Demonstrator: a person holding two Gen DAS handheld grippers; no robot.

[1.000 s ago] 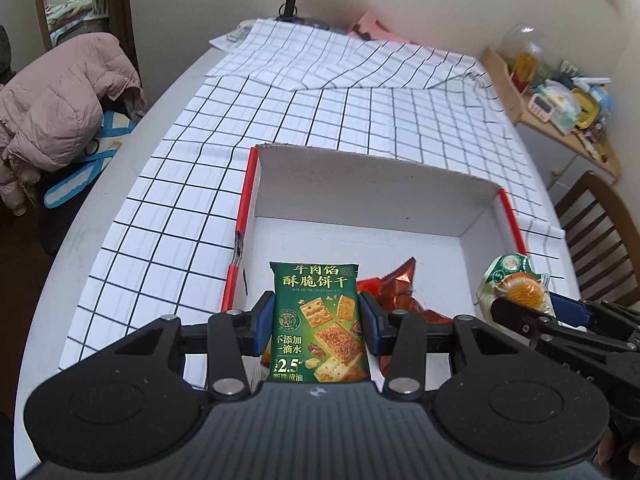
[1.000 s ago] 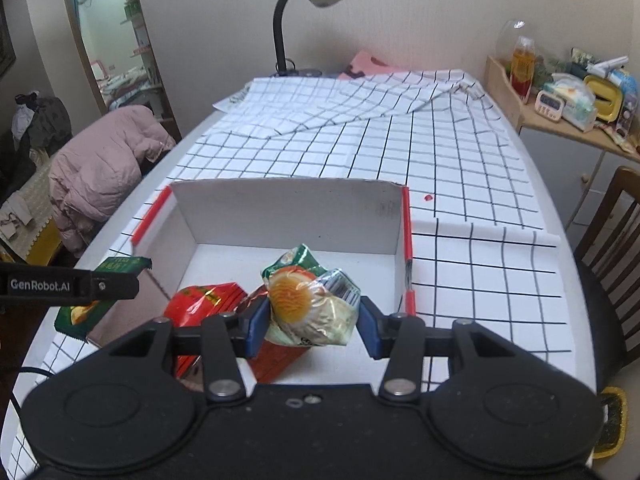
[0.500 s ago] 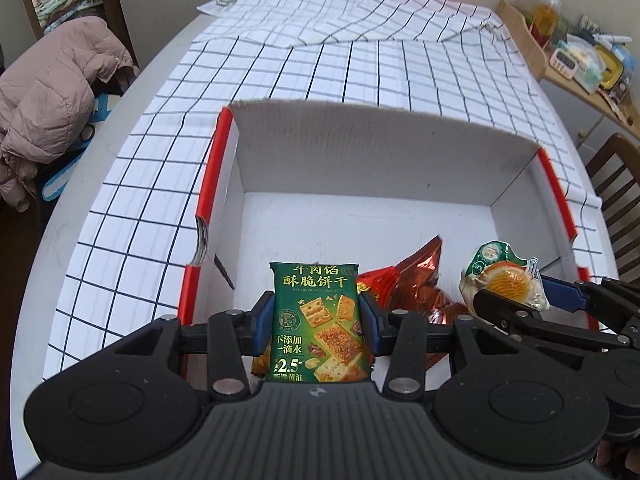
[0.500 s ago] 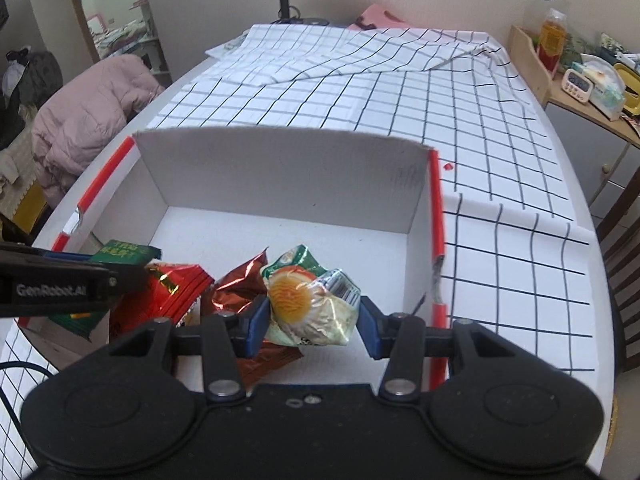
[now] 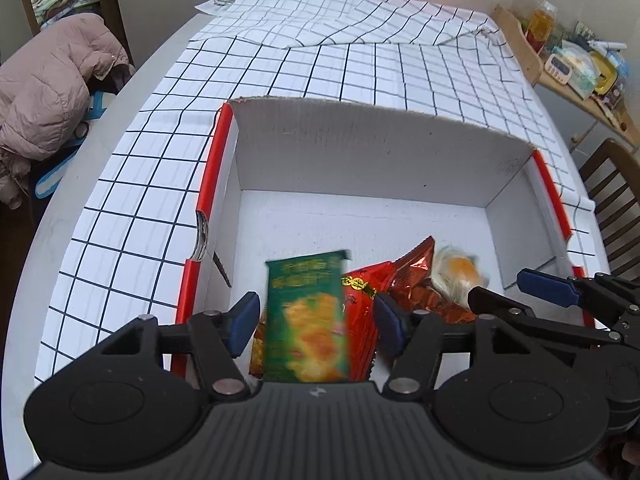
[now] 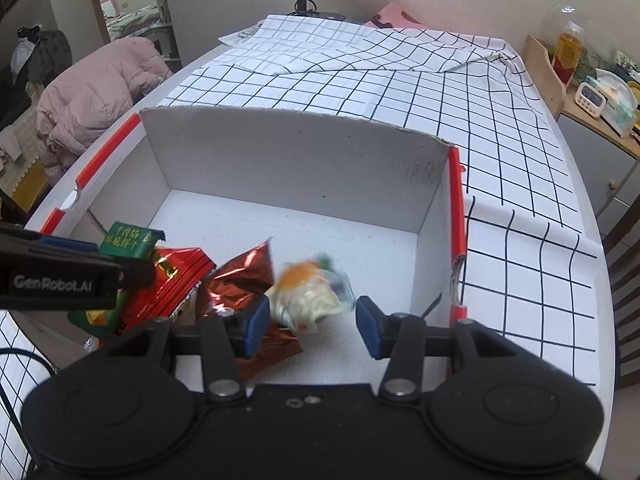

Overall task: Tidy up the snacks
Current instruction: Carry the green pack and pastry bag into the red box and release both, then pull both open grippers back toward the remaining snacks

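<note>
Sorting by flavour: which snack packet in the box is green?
The cracker packet, between the left gripper's opening jaws; the packets beside it are red and copper-red foil.

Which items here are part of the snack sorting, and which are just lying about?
Job:
- white cardboard box
- green cracker packet
- red foil packets
- clear-wrapped orange pastry
- left gripper, opening
- right gripper

Lying about:
- pink jacket
- checked tablecloth
- digital timer
- wooden chair

Left gripper (image 6: 60, 280) reads "GenRobot.AI" (green packet's print: Chinese).
</note>
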